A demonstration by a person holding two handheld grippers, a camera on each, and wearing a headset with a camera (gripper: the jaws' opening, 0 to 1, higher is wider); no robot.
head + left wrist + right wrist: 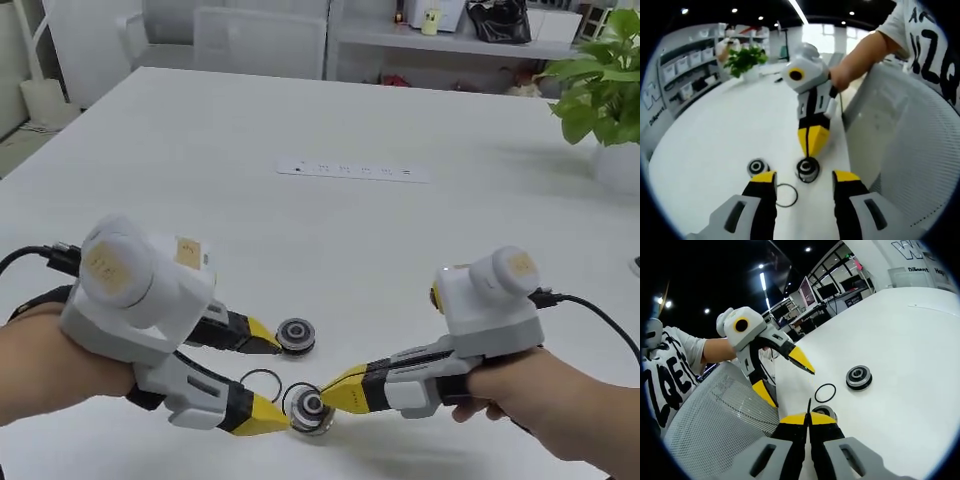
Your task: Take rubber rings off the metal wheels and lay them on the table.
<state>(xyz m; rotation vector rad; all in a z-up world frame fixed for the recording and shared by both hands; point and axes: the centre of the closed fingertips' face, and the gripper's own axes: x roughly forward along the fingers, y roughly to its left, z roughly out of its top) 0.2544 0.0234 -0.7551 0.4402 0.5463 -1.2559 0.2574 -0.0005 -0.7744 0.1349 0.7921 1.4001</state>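
Head view: the left gripper [280, 385] is held open, a loose ring [262, 382] between its jaws. Left gripper view: a wheel [807, 170] is seen just past the tips. Right gripper view: the right gripper [809, 416] is clamped on that wheel's thin black ring [809, 405].

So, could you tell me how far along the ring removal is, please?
One rubber ring already lies loose on the table. In hand: the right gripper, shut, is at the near wheel, the open left gripper beside it. The far wheel looks still ringed.
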